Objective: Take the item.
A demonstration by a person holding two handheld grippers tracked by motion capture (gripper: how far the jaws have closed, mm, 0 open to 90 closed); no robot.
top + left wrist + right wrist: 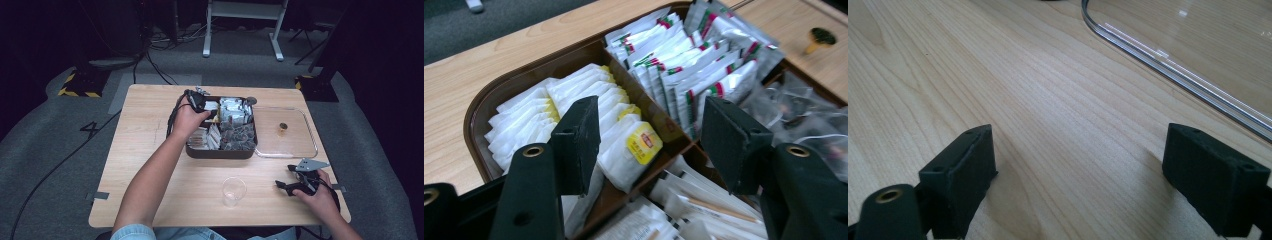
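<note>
One brown compartmented plastic tray [197, 150] was seen mid-table, the left gripper [649, 132] held over its white tea bags with yellow tags [631, 150], jaws apart around them, tag writing unreadable. One clear plastic cup [234, 191] and one transparent lid [300, 147] followed. The right gripper [1080, 175] rested spread, empty, on the wooden table [1048, 90].

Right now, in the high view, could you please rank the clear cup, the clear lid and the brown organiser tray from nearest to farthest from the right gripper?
From the right gripper:
1. Clear lid, just above it, at the table's right.
2. Clear cup, to its left, near the front edge.
3. Brown organiser tray, up-left at the centre, where the left gripper reaches.
</note>
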